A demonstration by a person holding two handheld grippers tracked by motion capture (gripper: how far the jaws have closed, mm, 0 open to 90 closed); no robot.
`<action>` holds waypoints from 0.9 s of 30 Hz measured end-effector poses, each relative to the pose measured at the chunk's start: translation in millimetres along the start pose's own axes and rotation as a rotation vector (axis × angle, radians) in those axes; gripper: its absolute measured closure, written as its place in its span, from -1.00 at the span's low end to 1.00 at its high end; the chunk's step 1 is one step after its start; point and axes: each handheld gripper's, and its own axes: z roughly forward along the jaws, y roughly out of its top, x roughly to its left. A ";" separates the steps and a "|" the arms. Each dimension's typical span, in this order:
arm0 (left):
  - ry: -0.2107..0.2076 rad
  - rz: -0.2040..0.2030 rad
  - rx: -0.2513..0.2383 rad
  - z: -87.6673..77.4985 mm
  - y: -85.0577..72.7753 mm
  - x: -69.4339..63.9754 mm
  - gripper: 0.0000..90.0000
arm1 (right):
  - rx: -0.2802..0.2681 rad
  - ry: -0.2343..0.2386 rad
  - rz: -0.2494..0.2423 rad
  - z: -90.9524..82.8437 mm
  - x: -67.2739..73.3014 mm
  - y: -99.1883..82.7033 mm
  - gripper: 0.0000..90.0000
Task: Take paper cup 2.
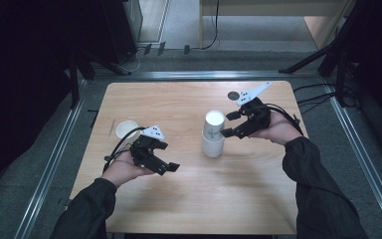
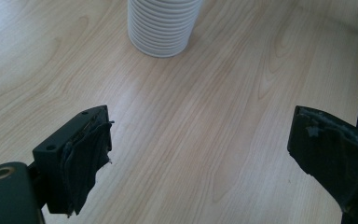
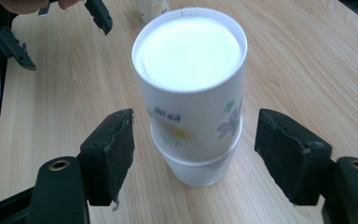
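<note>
The stacked paper cups [image 1: 213, 133] stand mid-table; the right gripper [image 1: 231, 124] sits just right of them, jaws apart and gripping nothing, apparently freeing them. The left gripper [image 1: 166, 167] waits wide open, empty.

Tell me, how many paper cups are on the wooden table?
3. A flower-printed white paper cup sits upside down on a ribbed white paper cup mid-table, between the open right gripper jaws. A third white paper cup stands upright near the left edge. More could be nested unseen.

High view overhead, gripper views low, sharing stacked cups [image 1: 213, 134]
</note>
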 end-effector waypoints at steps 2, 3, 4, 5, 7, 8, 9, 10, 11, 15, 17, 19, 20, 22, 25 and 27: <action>0.000 0.003 0.000 0.2 -0.1 -0.1 -0.86 | 0.012 0.005 -0.004 2.4 -0.8 5.6 -0.37; -0.001 0.003 0.000 0.0 0.0 0.0 -0.86 | 0.015 0.011 -0.011 3.8 -1.3 8.4 -0.37; 0.003 0.002 -0.001 0.0 0.0 -0.1 -0.86 | 0.020 0.013 -0.013 5.4 -1.2 11.2 -0.38; 0.007 0.003 0.001 0.0 -0.2 -0.1 -0.86 | 0.028 0.017 -0.017 7.2 -0.8 13.8 -0.39; 0.007 0.007 0.001 -1.2 -0.4 0.5 -0.86 | 0.047 0.008 -0.035 11.1 1.7 18.4 -0.39; 0.003 0.003 -0.003 -1.7 -0.6 0.7 -0.86 | 0.062 0.003 -0.041 13.4 2.4 20.5 -0.40; 0.000 -0.002 -0.007 -2.3 -0.8 0.5 -0.86 | 0.075 0.001 -0.043 15.6 3.2 22.4 -0.40; -0.003 -0.001 -0.009 -2.7 -0.9 0.5 -0.86 | 0.083 0.003 -0.048 17.3 3.2 23.9 -0.40; -0.005 0.000 -0.006 -2.8 -0.9 0.6 -0.86 | 0.088 0.004 -0.047 18.9 3.0 25.5 -0.40; -0.010 0.006 0.006 -1.9 -3.3 -1.4 -0.86 | 0.102 0.011 -0.045 23.9 1.3 31.5 -0.40; -0.013 0.007 0.008 -1.6 -4.2 -2.3 -0.86 | 0.111 0.011 -0.040 25.3 1.5 34.2 -0.40; -0.016 0.008 0.005 -1.5 -3.6 -2.3 -0.86 | 0.122 0.011 -0.047 26.5 1.5 36.7 -0.39; -0.019 0.007 0.003 -1.3 -3.3 -2.5 -0.86 | 0.130 0.007 -0.051 26.9 2.0 37.8 -0.37; -0.020 0.010 0.007 -0.1 -3.3 -3.0 -0.86 | 0.139 -0.003 -0.065 27.1 2.9 39.6 -0.32; -0.019 0.019 0.023 1.2 -3.5 -3.3 -0.86 | 0.145 -0.009 -0.078 26.9 3.3 41.5 -0.30; -0.017 0.018 0.021 1.3 -3.4 -3.3 -0.86 | 0.150 -0.009 -0.081 26.5 3.5 42.2 -0.29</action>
